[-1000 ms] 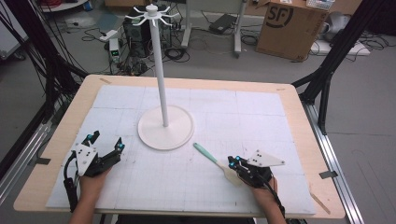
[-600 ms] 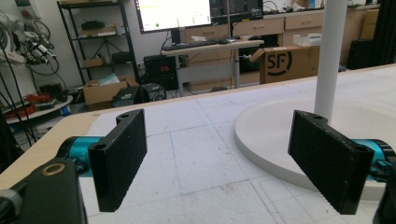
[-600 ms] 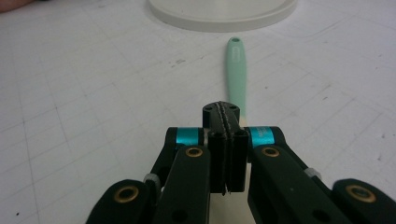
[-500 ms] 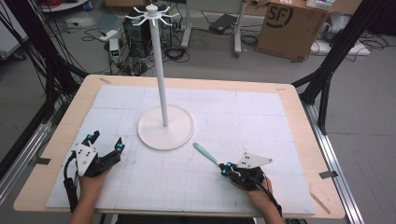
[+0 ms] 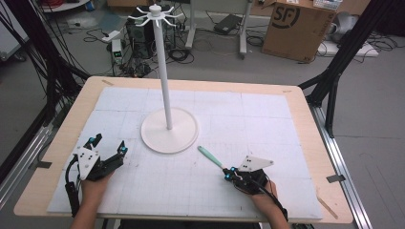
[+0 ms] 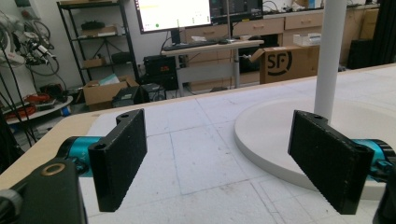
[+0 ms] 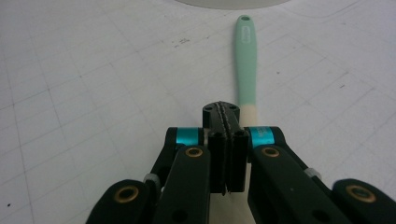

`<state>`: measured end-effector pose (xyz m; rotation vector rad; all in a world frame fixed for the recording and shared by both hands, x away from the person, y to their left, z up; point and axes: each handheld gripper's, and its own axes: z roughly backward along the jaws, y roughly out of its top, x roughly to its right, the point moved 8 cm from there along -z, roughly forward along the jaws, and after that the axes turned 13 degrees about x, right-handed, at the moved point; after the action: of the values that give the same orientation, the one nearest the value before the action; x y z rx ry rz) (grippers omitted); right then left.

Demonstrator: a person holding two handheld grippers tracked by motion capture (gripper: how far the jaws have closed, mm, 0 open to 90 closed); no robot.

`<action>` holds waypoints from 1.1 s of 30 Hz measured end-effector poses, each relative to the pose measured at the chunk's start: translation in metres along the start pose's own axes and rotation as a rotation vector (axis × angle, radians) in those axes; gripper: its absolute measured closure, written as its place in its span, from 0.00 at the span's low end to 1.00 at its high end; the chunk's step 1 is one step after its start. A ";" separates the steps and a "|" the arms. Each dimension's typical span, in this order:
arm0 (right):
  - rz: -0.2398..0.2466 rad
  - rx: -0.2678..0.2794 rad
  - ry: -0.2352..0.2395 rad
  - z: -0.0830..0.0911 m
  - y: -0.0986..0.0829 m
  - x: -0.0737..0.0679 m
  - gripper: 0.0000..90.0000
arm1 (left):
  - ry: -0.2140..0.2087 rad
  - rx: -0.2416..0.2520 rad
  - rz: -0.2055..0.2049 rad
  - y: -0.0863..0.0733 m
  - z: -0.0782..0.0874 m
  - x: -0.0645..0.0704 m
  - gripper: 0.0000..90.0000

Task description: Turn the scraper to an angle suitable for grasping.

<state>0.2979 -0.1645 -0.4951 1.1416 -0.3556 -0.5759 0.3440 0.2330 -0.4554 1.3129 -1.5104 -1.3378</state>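
A mint-green utensil [image 5: 210,156] with a pale end lies flat on the white mat, its handle pointing at the stand. My right gripper [image 5: 228,175] sits low over that pale end with its jaws pressed together. In the right gripper view the utensil [image 7: 246,60] runs out from under the shut right gripper [image 7: 225,112], and nothing shows between the pads. My left gripper [image 5: 109,144] rests at the front left, open and empty. In the left gripper view the left gripper [image 6: 224,154] has its pads wide apart, facing the stand base [image 6: 271,126].
A white stand with a round base [image 5: 169,138] and a tall pole [image 5: 165,71] topped by hooks occupies the middle of the mat. Beyond the table's far edge are a cardboard box [image 5: 298,21], cables and black frame legs.
My right gripper has slid a little to the left along the table onto the utensil's pale end. The utensil and my left gripper have stayed put.
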 end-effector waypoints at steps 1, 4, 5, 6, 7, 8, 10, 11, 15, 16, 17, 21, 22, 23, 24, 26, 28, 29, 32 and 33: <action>0.005 -0.004 0.001 -0.001 0.000 0.000 1.00 | 0.000 0.000 -0.001 0.000 0.000 0.000 0.22; 0.012 -0.032 0.000 -0.003 -0.002 -0.001 1.00 | 0.000 0.001 -0.001 0.000 0.000 0.000 0.22; 0.012 -0.032 0.000 -0.003 -0.002 -0.001 1.00 | -0.001 0.000 0.000 0.000 0.000 0.000 0.22; 0.016 -0.042 -0.003 -0.004 -0.003 -0.001 1.00 | 0.001 0.001 -0.001 0.000 0.000 0.000 0.22; 0.019 -0.053 -0.004 -0.004 -0.003 0.000 1.00 | 0.000 0.001 -0.001 0.000 0.000 0.000 0.22; 0.020 -0.059 -0.004 -0.005 -0.004 -0.001 1.00 | 0.000 0.001 -0.001 0.000 0.000 0.000 0.22; 0.015 -0.071 -0.006 -0.006 -0.004 0.000 1.00 | -0.001 0.001 -0.001 0.000 0.000 0.000 0.22; 0.015 -0.071 -0.006 -0.006 -0.004 0.000 1.00 | -0.001 0.001 -0.001 0.000 0.000 0.000 0.22; 0.001 -0.074 -0.003 -0.006 -0.004 0.001 1.00 | -0.001 0.001 -0.001 0.000 0.000 0.000 0.22; 0.001 -0.074 -0.003 -0.006 -0.004 0.001 1.00 | -0.001 0.001 -0.001 0.000 0.000 0.000 0.22; -0.001 -0.075 -0.003 -0.006 -0.004 0.001 1.00 | -0.001 0.001 -0.002 0.000 0.000 0.000 0.22; -0.008 -0.077 -0.024 -0.005 -0.004 0.004 1.00 | -0.001 0.002 -0.002 0.000 0.000 0.000 0.22; -0.006 -0.078 -0.024 -0.005 -0.004 0.005 1.00 | -0.001 0.002 -0.002 0.000 0.000 0.000 0.22; -0.008 -0.081 -0.030 -0.004 -0.004 0.005 1.00 | -0.002 0.003 -0.001 0.000 0.000 0.000 0.22; -0.008 -0.081 -0.030 -0.004 -0.004 0.005 1.00 | -0.001 0.003 0.001 0.000 0.000 0.000 0.22; -0.017 -0.087 -0.030 -0.003 -0.005 0.006 1.00 | -0.001 0.005 0.001 0.000 0.000 0.000 0.22; -0.019 -0.089 -0.038 -0.001 -0.005 0.008 1.00 | 0.000 0.004 0.001 0.000 0.000 0.000 0.22; -0.021 -0.089 -0.040 0.000 -0.005 0.009 1.00 | -0.001 0.004 0.001 0.000 0.000 0.000 0.22; -0.033 -0.090 -0.053 0.004 -0.007 0.014 1.00 | -0.001 0.004 0.002 0.000 0.000 0.000 0.22; -0.031 -0.087 -0.056 0.006 -0.007 0.016 1.00 | -0.001 0.004 0.003 0.000 0.000 0.000 0.22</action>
<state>0.3059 -0.1805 -0.5002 1.0500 -0.3579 -0.6463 0.3440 0.2330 -0.4553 1.3117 -1.5155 -1.3343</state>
